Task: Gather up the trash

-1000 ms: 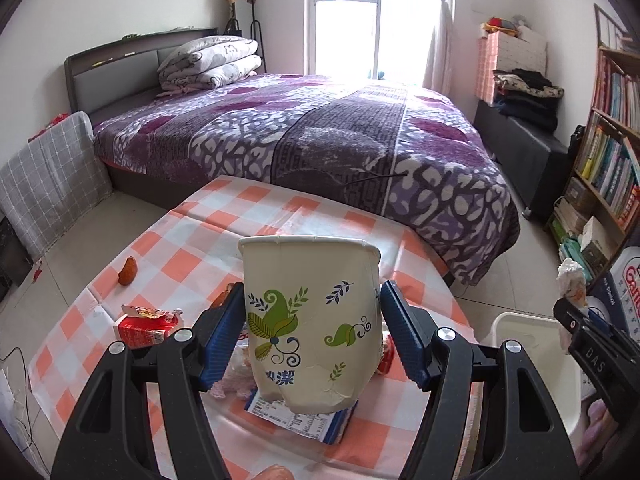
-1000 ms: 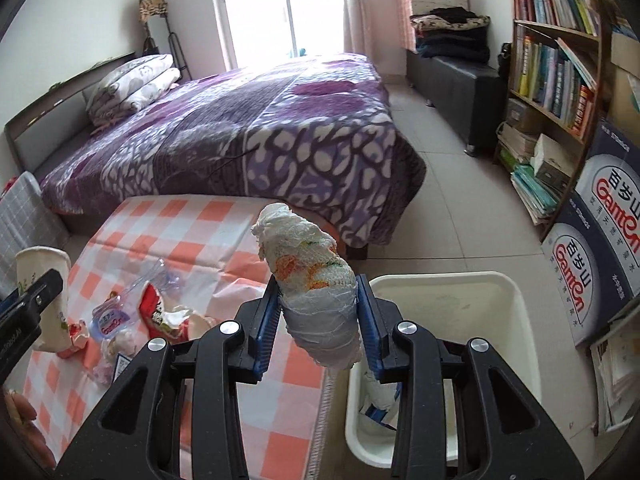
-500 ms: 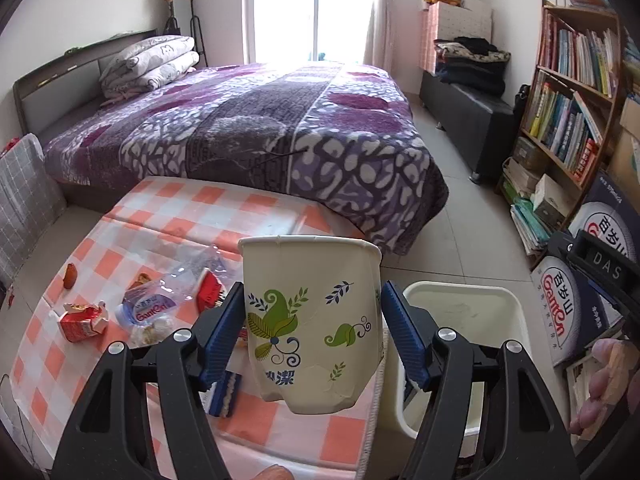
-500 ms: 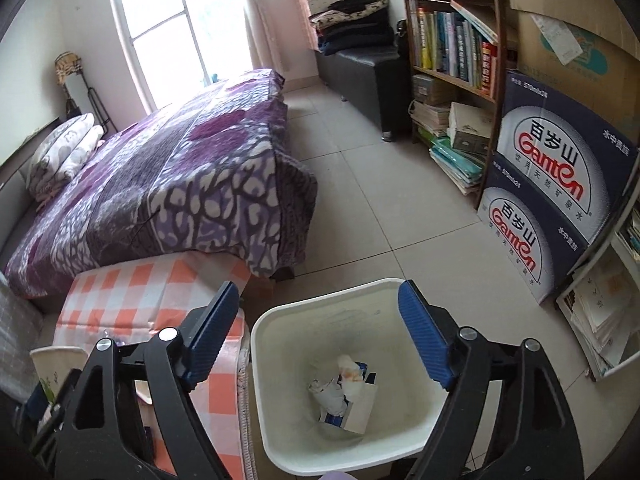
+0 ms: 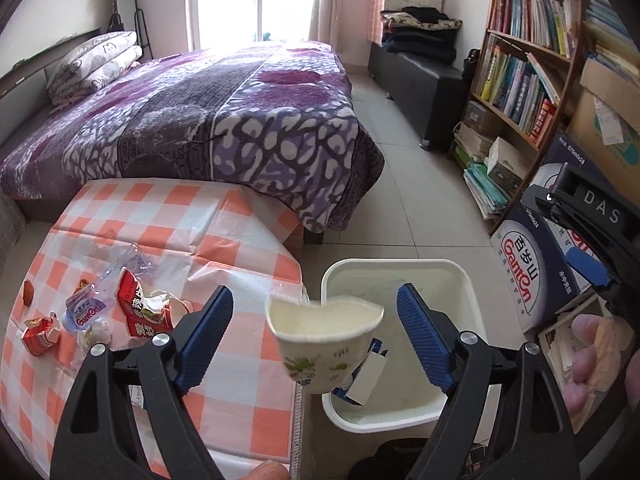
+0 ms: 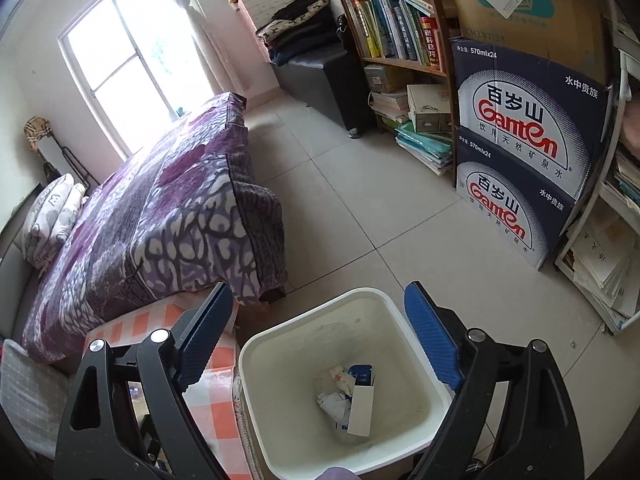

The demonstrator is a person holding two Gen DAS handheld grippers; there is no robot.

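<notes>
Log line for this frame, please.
left gripper: open, paper cup released above bin | right gripper: open, empty | wrappers remain on table

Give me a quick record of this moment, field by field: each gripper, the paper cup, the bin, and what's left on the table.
left gripper: open, nothing clamped
paper cup: loose between the fingers, tilted, over the bin's edge
right gripper: open, empty, above the bin
bin: white, holds crumpled tissue and a small carton
table: red wrapper, crushed bottle, red carton
</notes>
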